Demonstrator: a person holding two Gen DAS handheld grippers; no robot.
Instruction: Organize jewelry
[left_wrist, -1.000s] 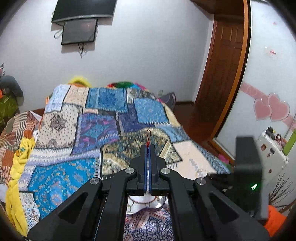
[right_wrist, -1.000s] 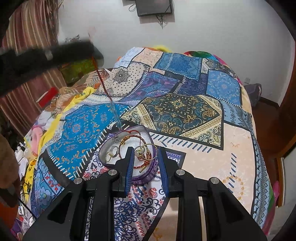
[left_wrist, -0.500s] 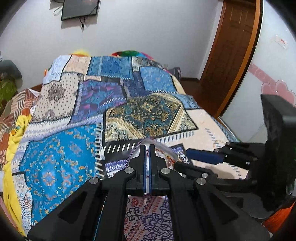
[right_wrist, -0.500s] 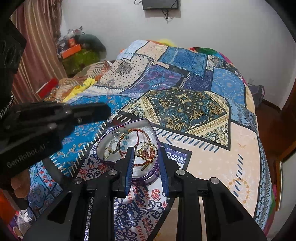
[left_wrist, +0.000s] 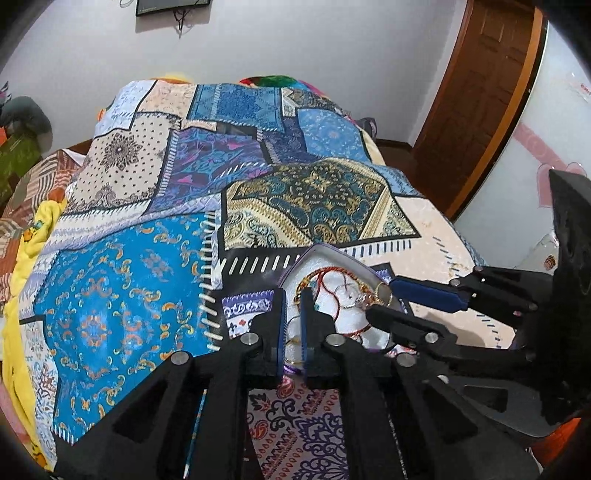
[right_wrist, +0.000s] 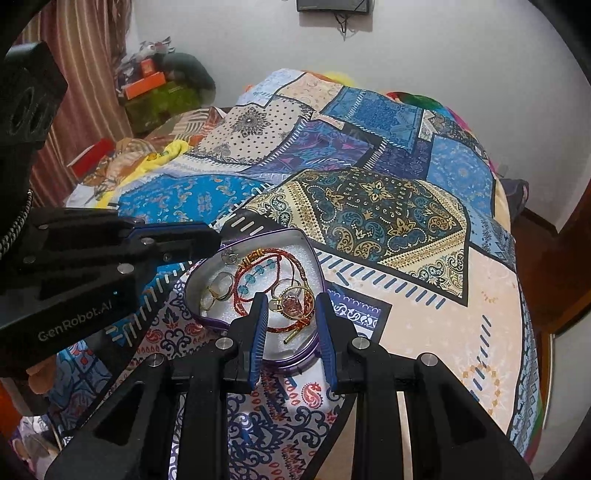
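Left wrist view: the left gripper (left_wrist: 292, 325) hangs over the near-left edge of the heart-shaped tin (left_wrist: 325, 254), which sits on the patchwork bedspread (left_wrist: 122, 306). Its fingers have just been opening and now stand a narrow gap apart with nothing pinched between them; the red cord bracelet (left_wrist: 332, 280) lies loose on the white foam lining inside the tin, likely because it has been let go there. At three o'clock the right gripper (left_wrist: 388, 304) reaches in across the tin's far side.

Right wrist view: the right gripper (right_wrist: 290, 321) straddles the tin's (right_wrist: 288, 363) near lobe at six o'clock, its blue-padded fingers (right_wrist: 258, 328) partly apart around the purple wall; whether the pads press on it cannot be told, though this placement would steady the tin. Rings (right_wrist: 291, 299) and a beaded strand (right_wrist: 255, 275) lie beside the bracelet (right_wrist: 280, 258). The left gripper (right_wrist: 214, 240) enters from nine o'clock.
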